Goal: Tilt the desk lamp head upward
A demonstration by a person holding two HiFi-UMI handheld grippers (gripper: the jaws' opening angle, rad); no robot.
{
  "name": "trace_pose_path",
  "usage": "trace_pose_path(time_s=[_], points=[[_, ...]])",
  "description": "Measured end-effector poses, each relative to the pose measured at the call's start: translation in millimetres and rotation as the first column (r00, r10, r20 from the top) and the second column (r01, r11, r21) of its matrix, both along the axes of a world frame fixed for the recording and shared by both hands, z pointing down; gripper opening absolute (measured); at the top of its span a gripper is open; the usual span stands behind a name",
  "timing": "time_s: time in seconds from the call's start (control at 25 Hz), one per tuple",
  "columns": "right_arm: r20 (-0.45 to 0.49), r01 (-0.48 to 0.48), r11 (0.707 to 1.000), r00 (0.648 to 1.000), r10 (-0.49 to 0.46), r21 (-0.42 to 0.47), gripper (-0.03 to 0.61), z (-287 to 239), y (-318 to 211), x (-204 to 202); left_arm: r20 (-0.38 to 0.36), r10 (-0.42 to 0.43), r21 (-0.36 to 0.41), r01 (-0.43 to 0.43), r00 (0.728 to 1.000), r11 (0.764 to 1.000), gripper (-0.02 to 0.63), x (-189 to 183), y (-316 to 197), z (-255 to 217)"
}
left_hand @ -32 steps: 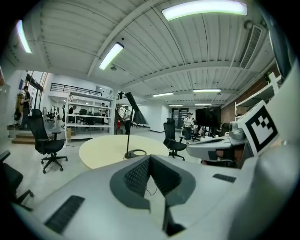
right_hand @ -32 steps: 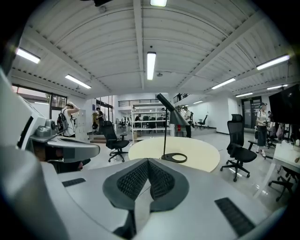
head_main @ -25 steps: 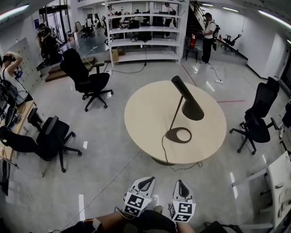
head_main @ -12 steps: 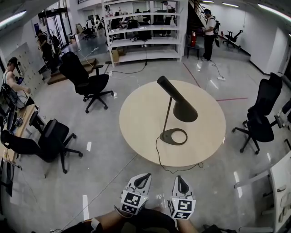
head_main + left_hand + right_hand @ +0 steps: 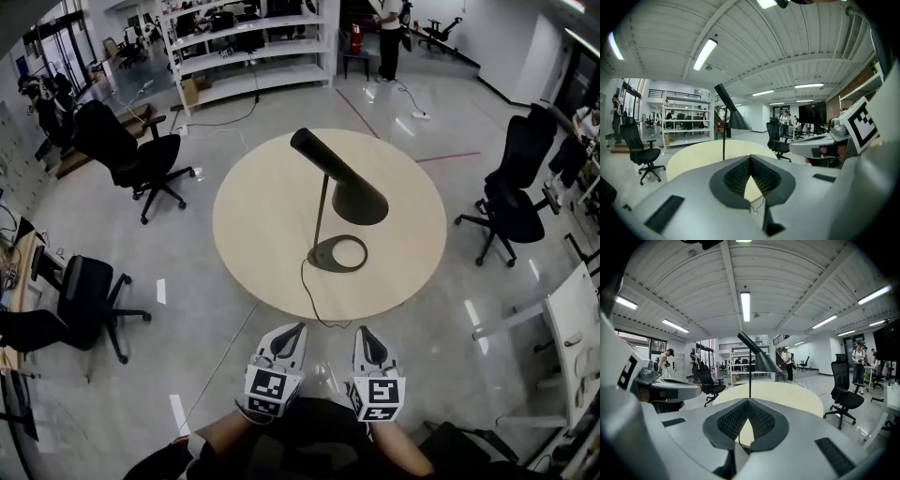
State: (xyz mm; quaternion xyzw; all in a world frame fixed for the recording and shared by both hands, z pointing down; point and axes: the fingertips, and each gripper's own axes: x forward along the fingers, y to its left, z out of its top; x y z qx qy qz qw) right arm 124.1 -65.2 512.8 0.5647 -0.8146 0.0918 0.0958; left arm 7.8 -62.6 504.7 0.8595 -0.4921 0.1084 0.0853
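Note:
A black desk lamp stands on a round pale wooden table (image 5: 253, 216). Its ring base (image 5: 337, 253) sits near the table's middle, and its cone head (image 5: 352, 199) points down to the right from a slanted arm. My left gripper (image 5: 295, 327) and right gripper (image 5: 362, 330) are side by side just short of the table's near edge, both shut and empty, well away from the lamp. In the left gripper view the lamp head (image 5: 736, 121) is ahead beyond the closed tips (image 5: 750, 157). The right gripper view shows the lamp head (image 5: 765, 363) above the closed tips (image 5: 748, 400).
The lamp's cord (image 5: 307, 298) hangs over the table's near edge. Black office chairs stand at the left (image 5: 131, 150), lower left (image 5: 75, 300) and right (image 5: 511, 187). White shelves (image 5: 253, 47) and a standing person (image 5: 389, 28) are at the back. A white desk (image 5: 572, 328) is at the right.
Both grippers and the head camera have moved forward towards the table, so table and lamp sit closer. The jaws stay shut. The lamp itself has not moved.

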Motion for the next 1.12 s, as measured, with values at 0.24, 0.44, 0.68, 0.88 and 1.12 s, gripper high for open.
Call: trace_pose_path(time_s=[0.24, 0.44, 0.68, 0.88, 1.12], points=[[-0.003, -0.065, 0.998, 0.998, 0.065, -0.014, 0.014, -9.0, -47.8, -29.5, -0.019, 0.084, 0.011, -0.084, 0.996, 0.996, 0.048, -26.3, -57.3, -8.5], [0.0, -0.111, 0.993, 0.994, 0.112, -0.032, 0.014, -7.3, -87.5, -51.3, -0.037, 0.137, 0.018, -0.137, 0.99, 0.99, 0.048, -52.2, -98.2, -10.1], [-0.028, -0.174, 0.984, 0.984, 0.173, -0.047, 0.014, -7.2, -123.5, -69.1, -0.042, 0.186, 0.03, -0.185, 0.982, 0.982, 0.048, -78.5, -136.5, -11.3], [-0.044, -0.208, 0.977, 0.978, 0.206, -0.045, 0.014, -8.5, -149.2, -73.5, -0.057, 0.215, 0.04, -0.213, 0.975, 0.976, 0.048, -87.1, -163.0, -12.0], [-0.026, -0.2, 0.978, 0.98, 0.198, -0.053, 0.014, -10.2, -176.5, -63.3, -0.051, 0.208, 0.055, -0.205, 0.977, 0.977, 0.048, -83.6, -188.0, -22.2]])
